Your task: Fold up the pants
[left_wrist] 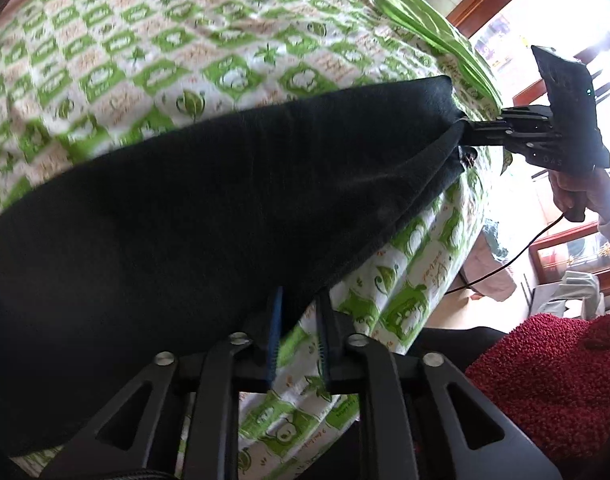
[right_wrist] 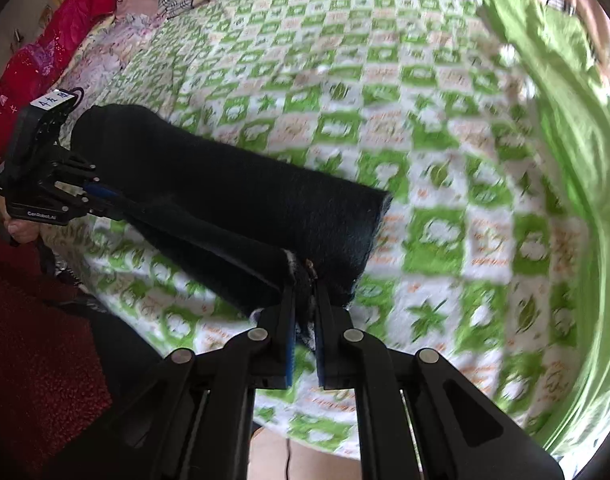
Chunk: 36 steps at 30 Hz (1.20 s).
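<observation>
- Across the near edge of the bed, the black pants [left_wrist: 193,184] lie stretched as a long dark band on the green-and-white patterned bedsheet [left_wrist: 153,40], folded lengthwise, with the edge nearest the cameras lifted off the sheet.
- At one end, the right hand-held gripper [right_wrist: 304,280] is clamped on the fabric: its blue-padded fingers [right_wrist: 289,340] stand close together with a bunch of black cloth pinched between them. From the left wrist view this same gripper [left_wrist: 465,126] reaches in from the right and bites the corner of the pants, so the cloth pulls into a point there.
- At the other end, the left hand-held gripper [left_wrist: 299,296] has its fingers [left_wrist: 276,320] narrowly apart over the edge of the pants; the right wrist view shows it [right_wrist: 117,200] pinching the cloth edge.
- A plain green border [right_wrist: 565,128] runs along the far side of the sheet.
- Beside the bed sit a red textured cloth [left_wrist: 545,376] and a red floral quilt [right_wrist: 53,52].
</observation>
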Available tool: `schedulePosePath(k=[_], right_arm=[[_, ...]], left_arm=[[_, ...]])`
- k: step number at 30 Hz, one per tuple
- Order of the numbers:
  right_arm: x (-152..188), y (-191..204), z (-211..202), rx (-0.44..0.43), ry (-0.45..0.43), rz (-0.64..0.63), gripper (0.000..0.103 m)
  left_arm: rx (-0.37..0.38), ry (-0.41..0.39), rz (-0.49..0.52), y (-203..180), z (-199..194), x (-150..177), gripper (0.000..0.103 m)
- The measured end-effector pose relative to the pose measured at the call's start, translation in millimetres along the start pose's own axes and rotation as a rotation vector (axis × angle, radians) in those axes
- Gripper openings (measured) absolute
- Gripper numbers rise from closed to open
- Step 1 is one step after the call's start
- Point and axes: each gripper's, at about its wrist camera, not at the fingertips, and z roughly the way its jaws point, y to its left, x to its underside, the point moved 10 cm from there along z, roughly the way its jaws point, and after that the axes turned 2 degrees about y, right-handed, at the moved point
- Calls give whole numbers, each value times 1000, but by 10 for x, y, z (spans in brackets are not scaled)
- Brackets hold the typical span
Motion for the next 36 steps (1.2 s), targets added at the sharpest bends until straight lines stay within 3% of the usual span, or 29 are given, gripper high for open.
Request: schedulePosePath(k=[3, 5, 13, 26, 36], right_arm=[[41, 21, -65, 6, -4, 13, 27], [49, 24, -135, 14, -16, 25, 48], [-276, 266, -305, -12, -109, 28, 50], [-902, 1713, 371, -250, -76, -208, 50], [-1222, 2726, 762, -326, -47, -404, 50]], left_arm=[[24, 1, -23, -5, -13, 110, 24], [33, -7, -51, 21, -57, 186, 27], [28, -98, -285, 486, -447, 521, 35], [-83, -233, -672, 1724, -1074, 1197, 37], [-133, -294, -916, 2558, -1322, 1667, 37]])
